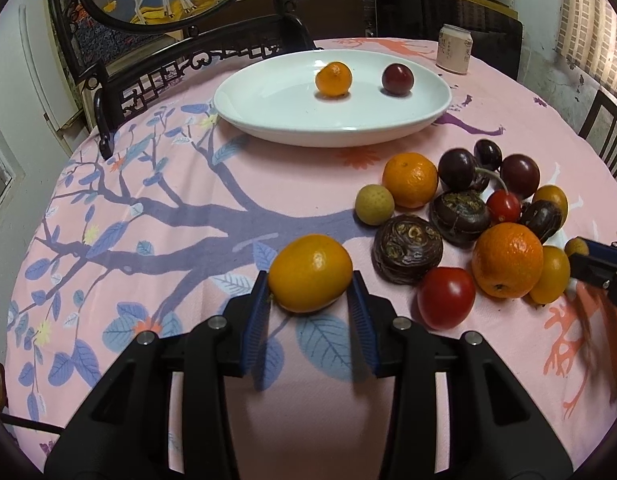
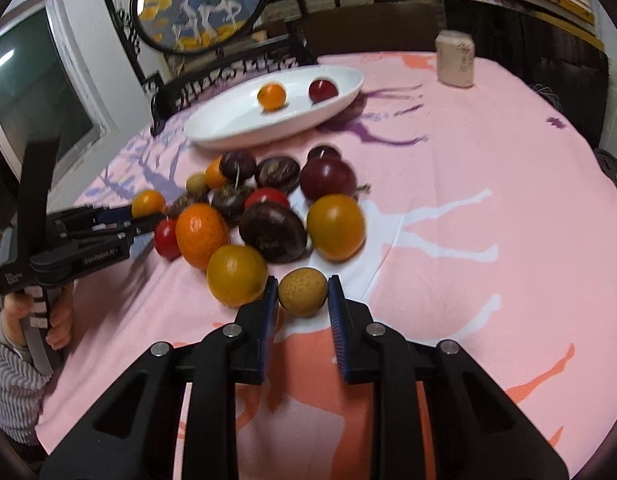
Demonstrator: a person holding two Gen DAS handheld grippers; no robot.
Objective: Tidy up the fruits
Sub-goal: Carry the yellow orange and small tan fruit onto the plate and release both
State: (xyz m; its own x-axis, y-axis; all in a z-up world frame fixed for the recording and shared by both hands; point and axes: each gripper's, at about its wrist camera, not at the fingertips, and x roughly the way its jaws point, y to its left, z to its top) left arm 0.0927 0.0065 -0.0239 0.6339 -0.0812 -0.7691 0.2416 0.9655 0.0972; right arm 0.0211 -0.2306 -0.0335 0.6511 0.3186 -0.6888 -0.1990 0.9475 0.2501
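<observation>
- The left hand-held gripper [image 1: 310, 286] is clamped on an orange-yellow kumquat [image 1: 310, 273], its blue pads against both sides of the fruit, just above the pink cloth of the counter [image 1: 148, 184].
- The right hand-held gripper [image 2: 302, 294] is closed on a small tan longan [image 2: 302, 291] at the near edge of the fruit pile [image 2: 264, 208], just beside another kumquat.
- A hand [image 2: 56, 320] in a striped sleeve grips the handle of the left tool, seen from the right wrist view.
- The loose pile on the cloth holds mandarins, red tomatoes, dark plums, brown water chestnuts and kumquats, touching one another.
- Beyond the pile, a white oval plate [image 1: 268, 120] carries two fruits set apart: one small orange [image 1: 333, 79] and one dark red plum [image 1: 397, 78].
- A pale can [image 1: 455, 50] stands upright behind the plate, near the counter's far edge.
</observation>
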